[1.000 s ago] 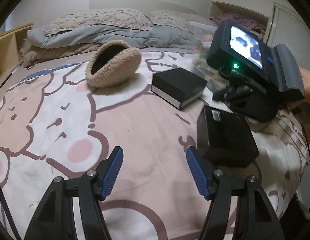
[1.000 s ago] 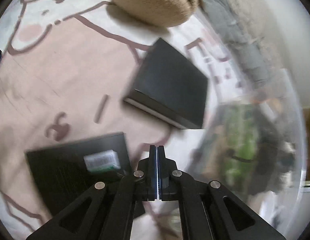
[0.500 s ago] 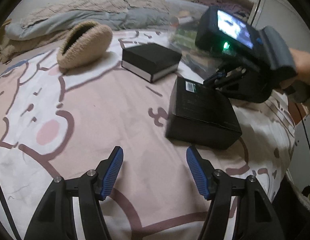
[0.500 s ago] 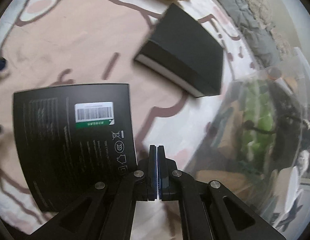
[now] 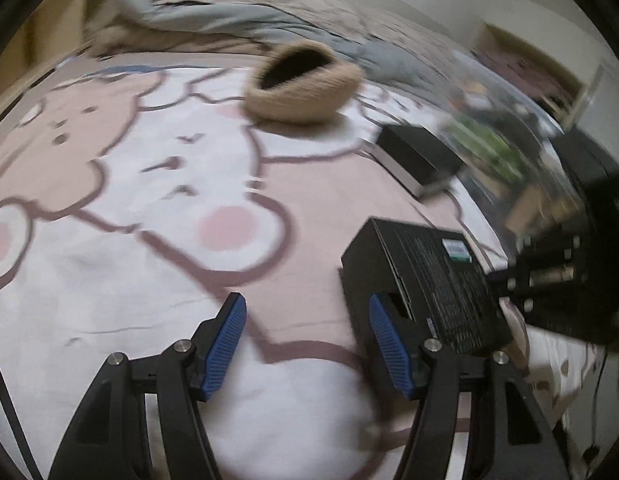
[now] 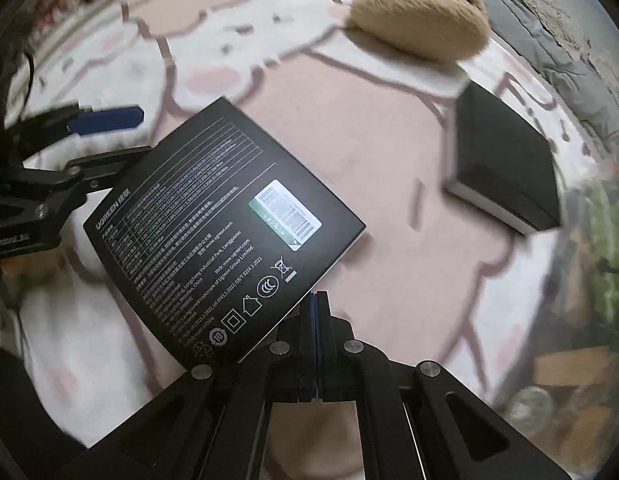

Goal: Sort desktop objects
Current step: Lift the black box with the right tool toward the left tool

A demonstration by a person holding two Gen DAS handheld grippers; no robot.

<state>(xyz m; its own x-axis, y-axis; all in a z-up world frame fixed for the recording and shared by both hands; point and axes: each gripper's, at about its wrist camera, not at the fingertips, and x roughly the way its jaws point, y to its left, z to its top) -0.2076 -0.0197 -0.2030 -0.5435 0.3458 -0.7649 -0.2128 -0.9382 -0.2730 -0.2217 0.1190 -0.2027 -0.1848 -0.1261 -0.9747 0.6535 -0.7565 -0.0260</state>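
A flat black box with a white-green label [image 6: 225, 236] lies on the bear-print bed sheet [image 5: 149, 200]. My left gripper [image 5: 305, 320] is open and its jaws are closing. Its right blue pad [image 5: 389, 344] sits against the near left corner of the box [image 5: 429, 276], and only sheet shows between the pads. In the right wrist view one blue pad [image 6: 105, 120] of the left gripper shows beside the box's left corner. My right gripper [image 6: 315, 300] is shut and empty, its tips at the box's near edge. A second black box with a silver base [image 6: 505, 160] [image 5: 417, 156] lies farther off.
A tan fuzzy pouch [image 5: 305, 84] [image 6: 421, 24] lies open on the sheet behind the boxes. A clear plastic bin with green contents [image 5: 489, 140] [image 6: 605, 240] stands at the right. A rumpled grey duvet and pillows [image 5: 229, 12] line the back. The bed edge drops away at the right.
Both grippers have closed in on the labelled box; it now sits against the left gripper's right finger and right at the right gripper's tips. The left jaws have narrowed a little.
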